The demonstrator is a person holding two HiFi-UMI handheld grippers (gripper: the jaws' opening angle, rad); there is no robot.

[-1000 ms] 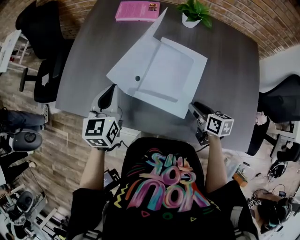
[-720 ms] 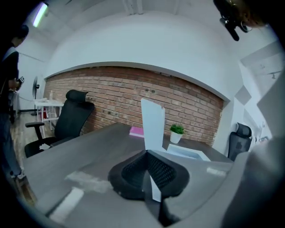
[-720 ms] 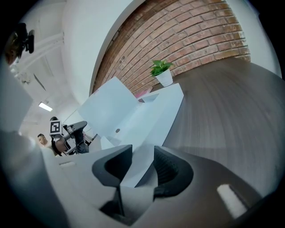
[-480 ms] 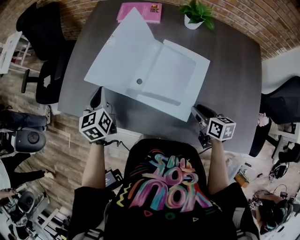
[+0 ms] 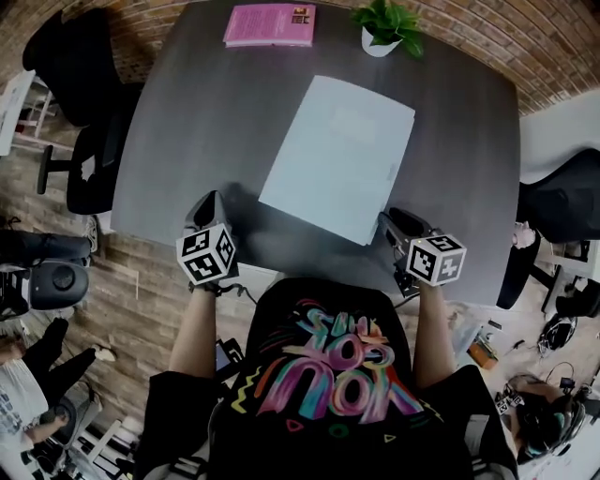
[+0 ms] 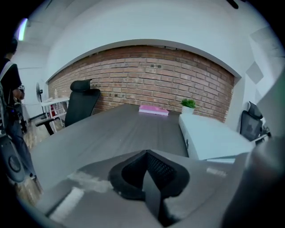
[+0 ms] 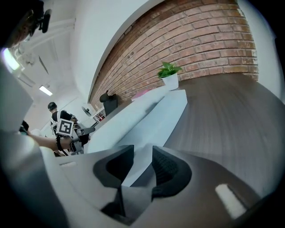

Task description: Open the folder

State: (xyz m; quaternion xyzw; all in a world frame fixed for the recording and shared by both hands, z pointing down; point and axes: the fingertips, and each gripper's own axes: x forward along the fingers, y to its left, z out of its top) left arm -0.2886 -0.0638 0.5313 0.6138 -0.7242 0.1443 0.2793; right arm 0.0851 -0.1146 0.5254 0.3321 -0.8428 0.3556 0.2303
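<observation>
while my right claw (image 5: 389, 218) sits at the folder (image 5: 337, 159)'s near right corner, its jaws stand apart with that corner between them (image 7: 139, 156). they have just been closing in on it. a dark sliver shows beside the right pad, so i don't read it as a bite yet. from the head view my claw covers the corner itself.

the folder lies shut and flat in the middle of the table (image 5: 187, 112), skewed to its edges. my left claw (image 5: 207, 200) is closed on nothing, low by the near left edge, well apart from the folder. along its shut jaws (image 6: 144, 156) i see the folder (image 6: 213, 138) off to the right, its near end cut off by my claw's own body.

a pink book (image 5: 270, 23) and a plant (image 5: 386, 25) sit at the far edge. my chest hides the table's near edge between my arms.
</observation>
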